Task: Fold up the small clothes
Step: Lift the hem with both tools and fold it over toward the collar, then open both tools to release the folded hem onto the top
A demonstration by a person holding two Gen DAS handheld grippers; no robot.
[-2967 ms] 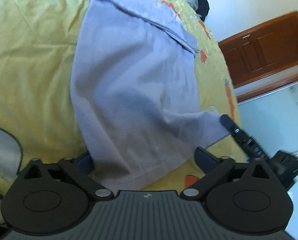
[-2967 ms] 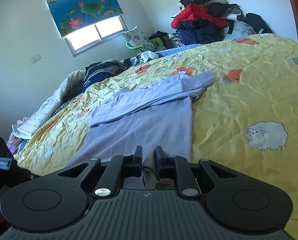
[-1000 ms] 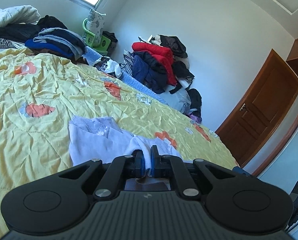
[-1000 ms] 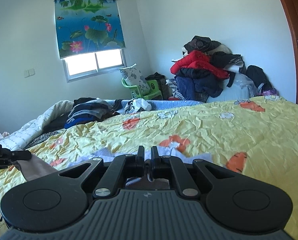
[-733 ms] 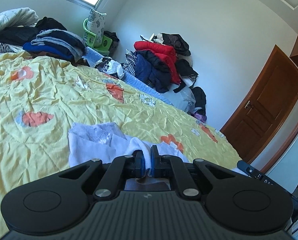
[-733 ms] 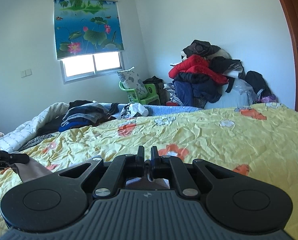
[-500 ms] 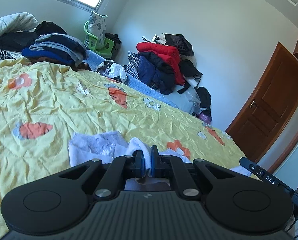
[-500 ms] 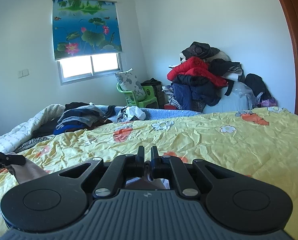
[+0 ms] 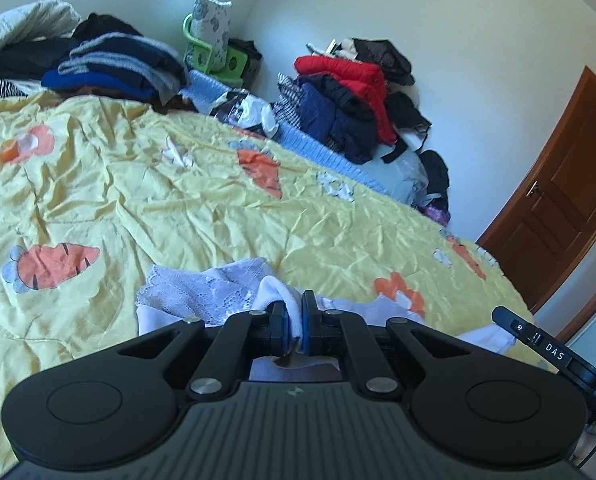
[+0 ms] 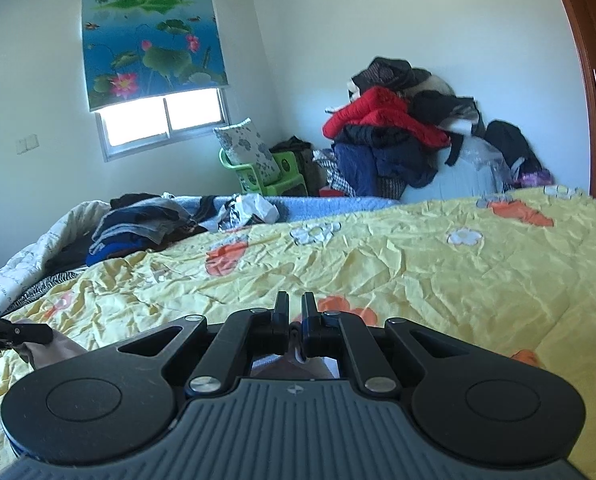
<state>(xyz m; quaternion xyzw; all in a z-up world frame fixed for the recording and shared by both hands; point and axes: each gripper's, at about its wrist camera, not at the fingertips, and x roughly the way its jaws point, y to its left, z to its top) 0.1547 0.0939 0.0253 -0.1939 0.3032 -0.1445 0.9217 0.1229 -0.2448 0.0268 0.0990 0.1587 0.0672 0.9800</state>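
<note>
My left claw [image 9: 293,322] was clamped on a pinch of the white garment [image 9: 218,296], and my right claw [image 10: 294,322] was closed tight too, with a thin pale bit of cloth caught between its pads. The garment lay on the yellow bed [image 9: 178,200] just ahead of and under my left claw, bunched up, its lace edge spread out to the left of the pads.

It looked light and very soft to me: it drooped and puckered where I held it, so I judged it would sag between my two claws unless I kept them apart and the edge taut. The lace seemed delicate, liable to snag or stretch. I thought the plain hem or a corner the better place to hold, one in each claw.

My left view showed the garment's body, the lace, and the tip of my right claw at its far right edge, beside the door [image 9: 558,200]. My right view showed almost none of the garment, only the scrap in the pads; instead it gave the window [image 10: 162,124], the blind and the tip of my left claw off to its left.
</note>
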